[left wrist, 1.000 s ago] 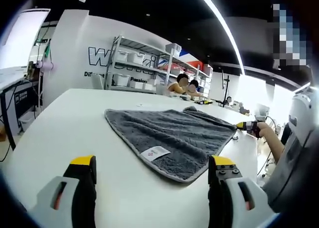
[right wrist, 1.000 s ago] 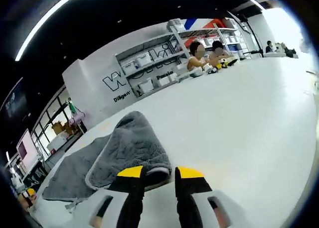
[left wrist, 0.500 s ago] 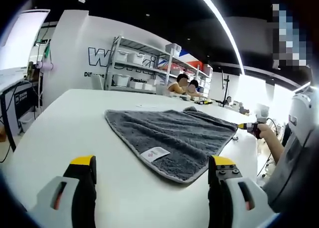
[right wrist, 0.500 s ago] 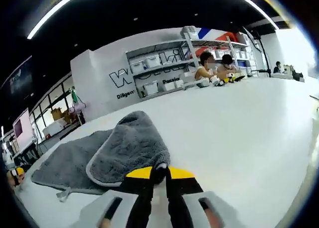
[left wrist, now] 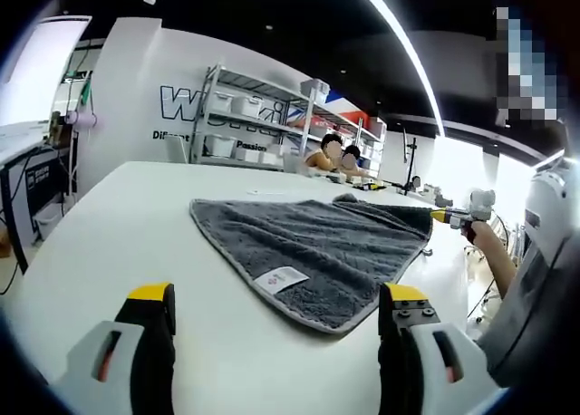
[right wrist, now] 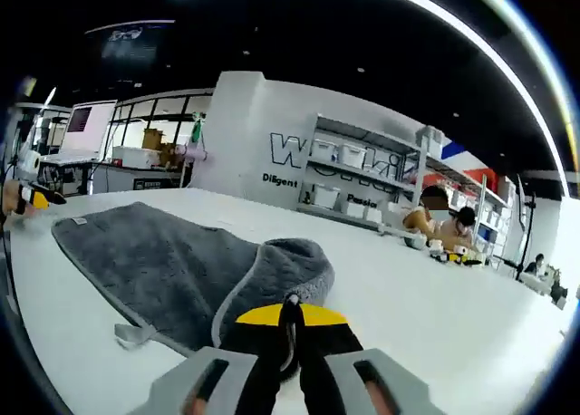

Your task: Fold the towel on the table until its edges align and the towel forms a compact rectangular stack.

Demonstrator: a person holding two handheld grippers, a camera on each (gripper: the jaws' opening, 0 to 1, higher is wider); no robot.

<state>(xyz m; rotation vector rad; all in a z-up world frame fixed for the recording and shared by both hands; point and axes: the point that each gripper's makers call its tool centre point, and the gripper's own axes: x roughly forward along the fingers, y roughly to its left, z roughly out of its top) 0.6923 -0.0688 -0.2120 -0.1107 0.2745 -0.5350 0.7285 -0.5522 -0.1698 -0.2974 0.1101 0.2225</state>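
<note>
A grey towel with a white label lies spread on the white table. My left gripper hovers open over the table, just short of the towel's near edge, with nothing between its jaws. At the far right, a hand holds my right gripper against the towel's far corner. In the right gripper view, my right gripper is shut on the rolled-over edge of the towel, which bulges up just ahead of the jaws. The left gripper shows at the far left.
A metal shelf rack with white bins stands against the back wall. People sit at the table's far end. A grey sleeve fills the right side. A small loop tag hangs off the towel's edge. Bare tabletop stretches right of the towel.
My right gripper went from open around the towel's corner to shut on it, then lifted slightly and swung round. The left gripper stayed still and open.
</note>
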